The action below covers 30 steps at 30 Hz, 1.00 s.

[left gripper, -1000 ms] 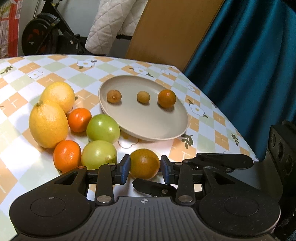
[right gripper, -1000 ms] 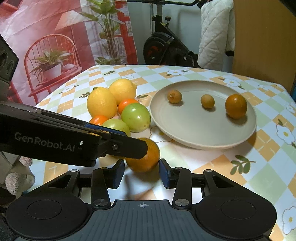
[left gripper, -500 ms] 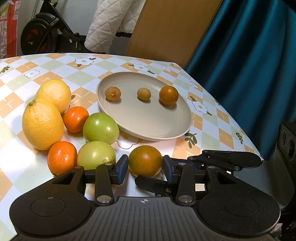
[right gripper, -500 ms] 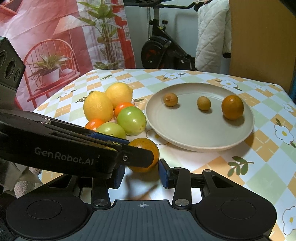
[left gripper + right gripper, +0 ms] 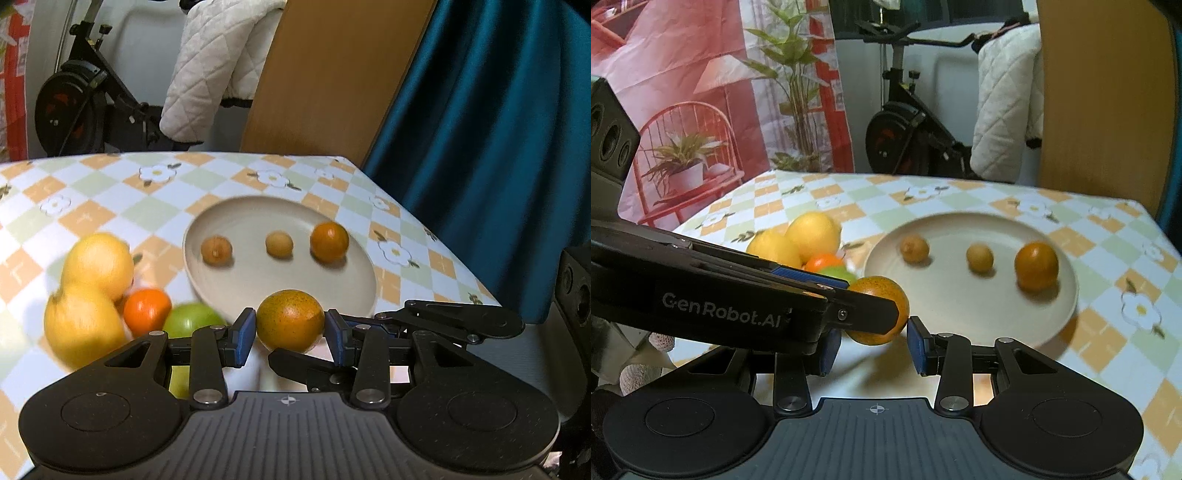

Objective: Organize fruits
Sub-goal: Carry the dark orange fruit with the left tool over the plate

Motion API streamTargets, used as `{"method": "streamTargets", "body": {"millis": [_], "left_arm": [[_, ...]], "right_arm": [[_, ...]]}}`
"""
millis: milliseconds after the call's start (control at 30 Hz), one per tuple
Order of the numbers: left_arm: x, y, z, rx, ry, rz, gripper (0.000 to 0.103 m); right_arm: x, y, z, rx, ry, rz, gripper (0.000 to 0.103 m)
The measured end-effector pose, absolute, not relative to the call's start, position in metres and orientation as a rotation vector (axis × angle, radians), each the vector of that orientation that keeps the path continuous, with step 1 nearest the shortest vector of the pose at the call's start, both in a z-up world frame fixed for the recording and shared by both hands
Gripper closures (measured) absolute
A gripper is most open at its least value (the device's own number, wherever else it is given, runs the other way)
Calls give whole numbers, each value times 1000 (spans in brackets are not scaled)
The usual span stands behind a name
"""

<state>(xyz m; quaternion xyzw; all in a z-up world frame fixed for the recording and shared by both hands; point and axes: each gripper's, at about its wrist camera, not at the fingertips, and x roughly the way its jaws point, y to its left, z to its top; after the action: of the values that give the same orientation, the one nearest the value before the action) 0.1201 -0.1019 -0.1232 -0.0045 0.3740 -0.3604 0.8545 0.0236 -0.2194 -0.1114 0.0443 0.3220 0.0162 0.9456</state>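
My left gripper point(image 5: 290, 334) is shut on a speckled orange point(image 5: 290, 319), its blue pads on both sides, and holds it just off the cloth at the near rim of the beige plate point(image 5: 229, 288). On the plate lie two small brown fruits point(image 5: 216, 250) and a small orange point(image 5: 329, 242). Left of the plate lie two lemons point(image 5: 98, 264), a tangerine point(image 5: 147, 312) and a green fruit point(image 5: 188, 323). In the right wrist view, my right gripper point(image 5: 873, 349) stands open below the held orange point(image 5: 882, 310), with nothing between its pads.
The checked tablecloth point(image 5: 110, 192) ends at the table's right edge by a teal curtain point(image 5: 498, 147). Behind the table are an exercise bike point(image 5: 905, 140), a quilted white cloth point(image 5: 210, 66) and a wooden board point(image 5: 332, 74). A red backdrop with plants point(image 5: 701, 110) hangs far left.
The left gripper has raised the speckled orange from the cloth and carried it toward the plate's rim. Both views have tilted upward. The right gripper has stayed in place.
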Motion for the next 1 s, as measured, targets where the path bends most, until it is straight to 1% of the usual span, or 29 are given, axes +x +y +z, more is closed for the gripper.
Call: {"method": "streamTargets", "body": {"millis": [433, 900, 967, 1000], "left_arm": [[180, -128, -133, 0, 846, -691, 60], [211, -126, -140, -26, 859, -624, 60], [211, -122, -136, -37, 851, -629, 60], [211, -121, -133, -43, 845, -633, 60]], "right_arm": [[87, -249, -127, 99, 694, 38, 67], [131, -247, -138, 50, 734, 26, 67], [132, -246, -137, 45, 737, -2, 63], [131, -246, -136, 46, 738, -10, 58]]}}
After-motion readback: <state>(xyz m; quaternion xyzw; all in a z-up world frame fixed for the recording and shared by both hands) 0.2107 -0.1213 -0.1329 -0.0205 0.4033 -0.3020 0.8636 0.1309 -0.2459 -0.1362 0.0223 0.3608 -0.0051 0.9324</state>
